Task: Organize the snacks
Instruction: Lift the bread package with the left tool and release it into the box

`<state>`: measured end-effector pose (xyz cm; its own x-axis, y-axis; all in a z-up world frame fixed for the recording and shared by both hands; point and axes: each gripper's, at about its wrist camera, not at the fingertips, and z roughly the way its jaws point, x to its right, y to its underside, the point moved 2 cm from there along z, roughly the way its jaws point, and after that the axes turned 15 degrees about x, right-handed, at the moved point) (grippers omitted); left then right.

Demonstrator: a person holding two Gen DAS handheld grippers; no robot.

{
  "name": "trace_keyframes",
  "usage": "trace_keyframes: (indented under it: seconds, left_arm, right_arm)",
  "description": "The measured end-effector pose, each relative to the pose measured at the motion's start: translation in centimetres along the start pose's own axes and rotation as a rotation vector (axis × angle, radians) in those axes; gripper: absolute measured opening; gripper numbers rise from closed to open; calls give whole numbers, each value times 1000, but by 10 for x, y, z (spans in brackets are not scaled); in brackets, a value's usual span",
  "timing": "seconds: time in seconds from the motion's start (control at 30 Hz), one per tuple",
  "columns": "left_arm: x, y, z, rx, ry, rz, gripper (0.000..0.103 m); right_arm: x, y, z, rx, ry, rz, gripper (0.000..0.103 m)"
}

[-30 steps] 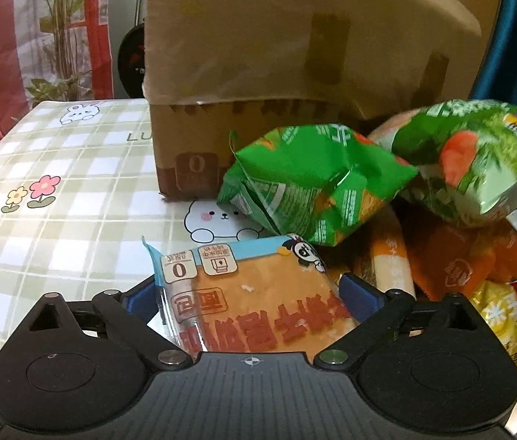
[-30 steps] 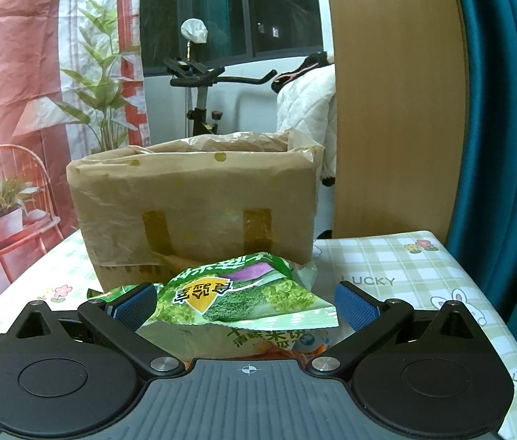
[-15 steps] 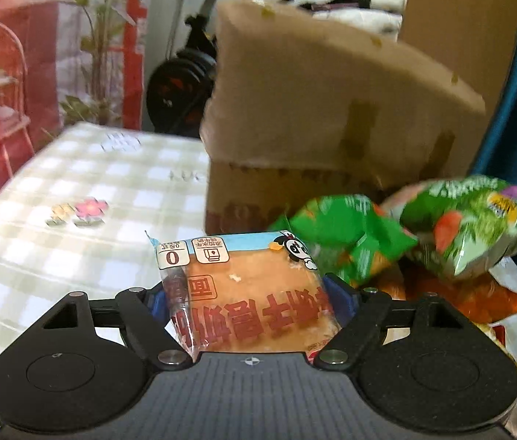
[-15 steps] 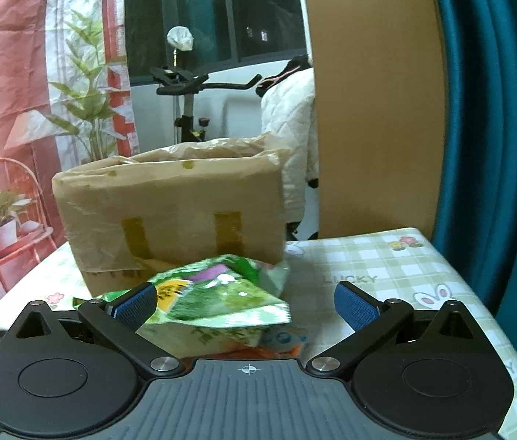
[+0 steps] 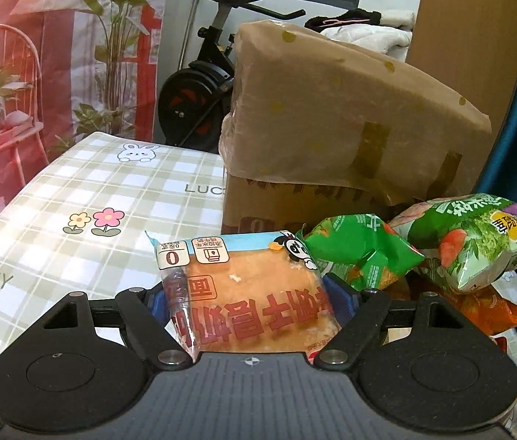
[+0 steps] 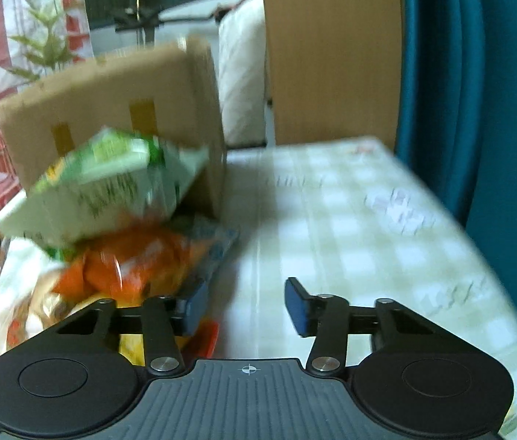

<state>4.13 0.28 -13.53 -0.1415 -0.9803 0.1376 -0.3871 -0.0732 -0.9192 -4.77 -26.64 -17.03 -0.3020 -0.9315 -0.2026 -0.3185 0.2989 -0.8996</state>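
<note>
Your left hand-held gripper (image 5: 247, 299) is clamped on the cake packet (image 5: 245, 289), holding it above the checked worktop (image 5: 86, 190) in front of the brown box (image 5: 335, 128). The packet is light, soft and slippery in its film, so squeeze its sides gently. Compared with 1 second ago, it has risen clear of the cloth, after the jaws closed onto it. Your right hand-held gripper (image 6: 245, 306) stands half-narrowed on nothing; its jaws have just been closing, and it has dropped beside the orange packet (image 6: 130, 264), below the green bag (image 6: 112, 187).
</note>
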Motion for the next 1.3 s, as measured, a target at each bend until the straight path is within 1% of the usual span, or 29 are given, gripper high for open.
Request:
trace_keyframes:
  seconds: [0.1,0.17,0.27,0.3,0.33,0.37,0.5,0.6,0.77,0.9,1.0,1.13,1.2,1.3]
  left_arm:
    - [-1,2,-3,-2,-1,1,82]
    - [-1,2,-3,-4,-2,1,82]
    - [0,2,-3,-2,-1,9,82]
    - [0,2,-3,0,-1,11,82]
    - [0,1,-3,2,-2,11,82]
    - [-1,1,-3,5,-3,10,82]
    - [-3,-1,-3,21,-11,11,82]
    - [-3,-4,-4,35,-16,11,82]
    - [-4,-11,-5,58,-20,8,82]
    - [-4,-26,-9,109,-41,26,82]
    - [-4,-45,-12,150,-41,31,82]
    - [4,-77,-18,231,-28,60,82]
    - [9,-96,-19,266,-16,72,82]
    - [18,-124,-11,290,12,65,82]
  right_arm:
    - [-3,12,9,-47,-33,25,38]
    - [-5,18,12,-70,-42,36,30]
    - [0,25,19,-122,-57,106,11]
    - [2,26,19,-125,-69,136,5]
    - [5,26,16,-114,-71,147,3]
    - [5,24,15,-100,-60,141,1]
    - [15,6,6,-14,36,114,0]
    - [17,-10,0,61,102,52,0]
    - [16,-39,-8,158,127,14,0]
    - [11,-71,-21,279,127,-27,0]
    - [6,-100,-32,374,105,-46,0]
    - [-6,-140,-44,484,13,-54,0]
    - [-15,-160,-43,516,-35,-62,0]
    - [-25,-188,-32,533,-105,-51,0]
